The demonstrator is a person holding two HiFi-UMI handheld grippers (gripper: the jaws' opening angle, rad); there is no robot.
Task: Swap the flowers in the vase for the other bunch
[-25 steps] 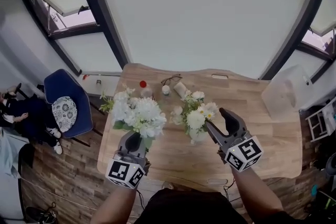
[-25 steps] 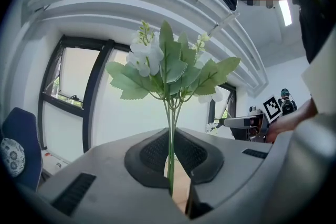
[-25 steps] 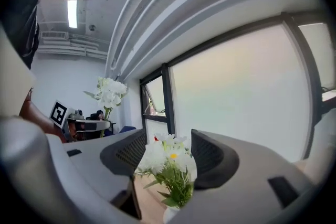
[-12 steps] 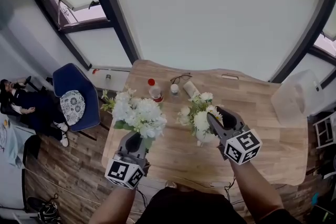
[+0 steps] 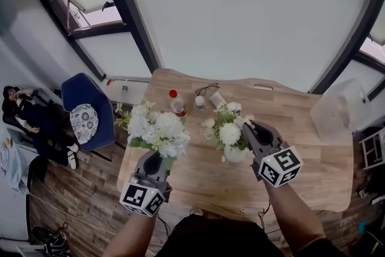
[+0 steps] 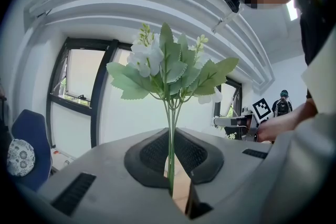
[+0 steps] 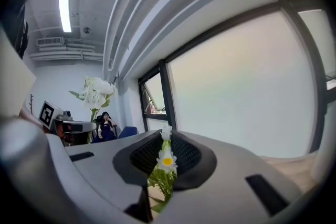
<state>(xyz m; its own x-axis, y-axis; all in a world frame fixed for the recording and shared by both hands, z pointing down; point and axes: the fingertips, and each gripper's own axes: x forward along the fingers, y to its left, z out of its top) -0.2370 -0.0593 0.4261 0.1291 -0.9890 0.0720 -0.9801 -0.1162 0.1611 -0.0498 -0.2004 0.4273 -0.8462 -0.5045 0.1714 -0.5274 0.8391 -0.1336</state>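
Biggest thing in the room is the frosted window wall with dark frames (image 5: 240,15) across the far side, and its edges run out of the head view. Under it is the pale wooden table (image 5: 313,129); our arms cover part of its near edge. Left of the table there's a blue padded chair (image 5: 84,111) on the plank floor. At the right end sits a clear plastic box (image 5: 338,111), and we can't tell whether it's on the table or just beside it.

The big white flower bunch (image 5: 157,129) is up over the table's left side. Its thin green stems are pinched in our left gripper (image 5: 152,161), whose jaws are nearly together. The smaller daisy bunch (image 5: 227,129) stands in the round white vase (image 5: 233,154) mid-table, and the blooms hide most of the vase. Our right gripper (image 5: 252,132) has just been closing its jaws, and they're now clamped narrow around that bunch, with a daisy poking up between them.

Along the far edge are a clear bottle with a red cap (image 5: 176,103) and a pair of glasses (image 5: 207,89). The small white bits next to them are too tiny to make out.
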